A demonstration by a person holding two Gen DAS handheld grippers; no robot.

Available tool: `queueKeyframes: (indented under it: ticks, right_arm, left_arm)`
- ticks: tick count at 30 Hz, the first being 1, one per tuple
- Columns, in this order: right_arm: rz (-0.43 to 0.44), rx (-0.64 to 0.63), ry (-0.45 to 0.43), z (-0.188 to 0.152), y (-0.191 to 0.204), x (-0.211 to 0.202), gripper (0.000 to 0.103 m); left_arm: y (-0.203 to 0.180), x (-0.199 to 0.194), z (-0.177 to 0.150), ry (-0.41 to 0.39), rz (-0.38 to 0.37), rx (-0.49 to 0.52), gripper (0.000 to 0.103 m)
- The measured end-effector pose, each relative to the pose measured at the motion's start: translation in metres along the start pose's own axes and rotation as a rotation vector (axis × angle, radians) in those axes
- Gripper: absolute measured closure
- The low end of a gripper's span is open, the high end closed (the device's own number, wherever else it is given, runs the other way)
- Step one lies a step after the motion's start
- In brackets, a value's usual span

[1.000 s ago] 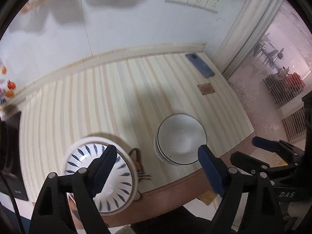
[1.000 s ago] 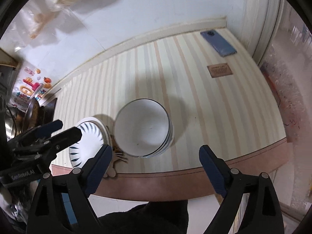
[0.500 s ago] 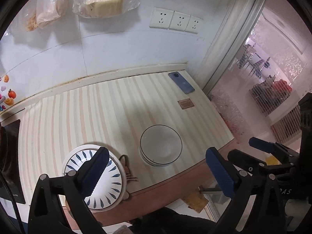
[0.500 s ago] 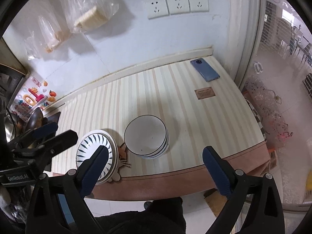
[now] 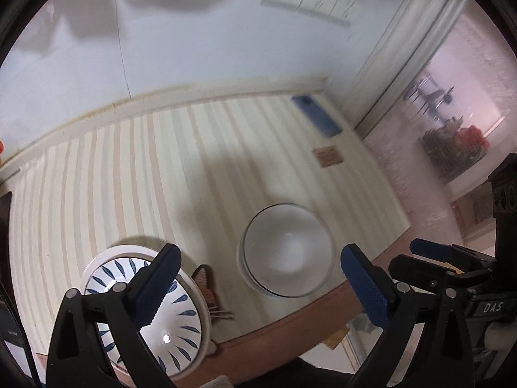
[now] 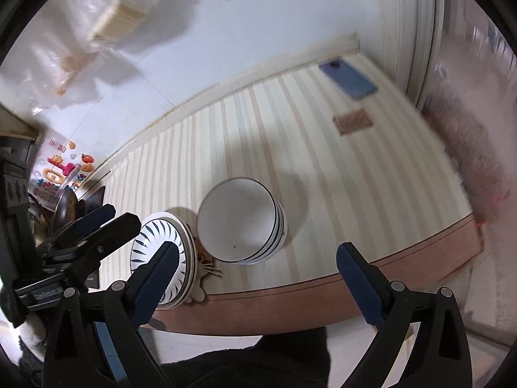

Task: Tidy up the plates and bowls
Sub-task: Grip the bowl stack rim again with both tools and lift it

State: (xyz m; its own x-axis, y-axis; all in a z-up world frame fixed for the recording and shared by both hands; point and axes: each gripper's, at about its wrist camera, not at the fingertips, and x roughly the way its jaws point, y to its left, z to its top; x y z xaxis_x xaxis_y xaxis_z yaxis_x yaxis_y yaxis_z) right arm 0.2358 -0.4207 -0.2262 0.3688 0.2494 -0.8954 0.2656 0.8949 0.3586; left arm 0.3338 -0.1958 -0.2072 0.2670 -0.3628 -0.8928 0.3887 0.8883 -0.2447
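Note:
A stack of white bowls with dark rims (image 5: pixel 287 252) (image 6: pixel 240 220) stands near the front edge of the striped table. Left of it lies a stack of white plates with blue leaf marks (image 5: pixel 168 317) (image 6: pixel 161 245). My left gripper (image 5: pixel 258 284) is open and empty, held above the table's front edge between plates and bowls. My right gripper (image 6: pixel 255 284) is open and empty, above the front edge in front of the bowls. The left gripper also shows in the right wrist view (image 6: pixel 80 236), and the right gripper in the left wrist view (image 5: pixel 446 258).
A blue phone (image 5: pixel 316 114) (image 6: pixel 349 77) lies at the far right by the wall. A small brown card (image 5: pixel 328 156) (image 6: pixel 353 121) lies nearer. A wooden cat-shaped coaster (image 5: pixel 206 287) sits between plates and bowls. Bags hang on the wall (image 6: pixel 110 26). Dark cookware (image 6: pixel 68 203) stands at the left.
Both grippers have dropped back down toward the table after being raised half a second ago; plates and bowls appear larger. Both stay open and empty. The dishes have not moved.

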Motion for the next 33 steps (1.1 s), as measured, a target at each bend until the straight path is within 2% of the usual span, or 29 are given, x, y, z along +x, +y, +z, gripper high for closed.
queueKeyframes:
  ticks: [6,12,14,15,17,20,21,22,24,25,26,27,29,33]
  right_arm:
    - [0.099,0.061,0.105,0.018,-0.024,0.07,0.003]
    - [0.194,0.111,0.232,0.021,-0.041,0.136,0.003]
    - [0.241,0.143,0.276,0.02,-0.046,0.157,0.003]
    - [0.257,0.154,0.295,0.019,-0.047,0.165,0.003]
    - [0.278,0.18,0.335,0.016,-0.051,0.185,0.003]
    - [0.332,0.212,0.365,0.013,-0.054,0.204,0.005]
    - [0.349,0.215,0.375,0.013,-0.054,0.208,0.008]
    - [0.365,0.223,0.384,0.013,-0.054,0.214,0.017]
    - [0.357,0.224,0.404,0.013,-0.054,0.224,0.025]
    - [0.358,0.228,0.398,0.014,-0.055,0.227,0.029]
    - [0.362,0.227,0.399,0.014,-0.056,0.229,0.03]
    - [0.363,0.227,0.398,0.014,-0.057,0.231,0.034]
    - [0.37,0.227,0.399,0.013,-0.058,0.233,0.038]
    - [0.378,0.224,0.388,0.013,-0.056,0.233,0.039]
  left_arm:
    - [0.018,0.063,0.011,0.146,0.02,-0.018,0.002]
    - [0.038,0.112,0.014,0.274,-0.006,-0.086,0.003]
    - [0.04,0.128,0.013,0.32,-0.035,-0.091,0.004]
    - [0.04,0.133,0.013,0.334,-0.043,-0.094,0.01]
    - [0.041,0.143,0.011,0.367,-0.077,-0.102,0.014]
    - [0.041,0.155,0.008,0.409,-0.125,-0.123,0.014]
    - [0.04,0.158,0.007,0.418,-0.142,-0.13,0.015]
    - [0.04,0.161,0.006,0.424,-0.161,-0.137,0.017]
    - [0.039,0.167,0.003,0.444,-0.187,-0.147,0.034]
    - [0.038,0.17,0.0,0.456,-0.225,-0.157,0.036]
    - [0.037,0.171,0.001,0.458,-0.255,-0.169,0.044]
    - [0.036,0.17,0.0,0.459,-0.273,-0.181,0.045]
    - [0.034,0.168,0.001,0.446,-0.255,-0.188,0.045]
    - [0.037,0.165,0.001,0.43,-0.247,-0.225,0.045]
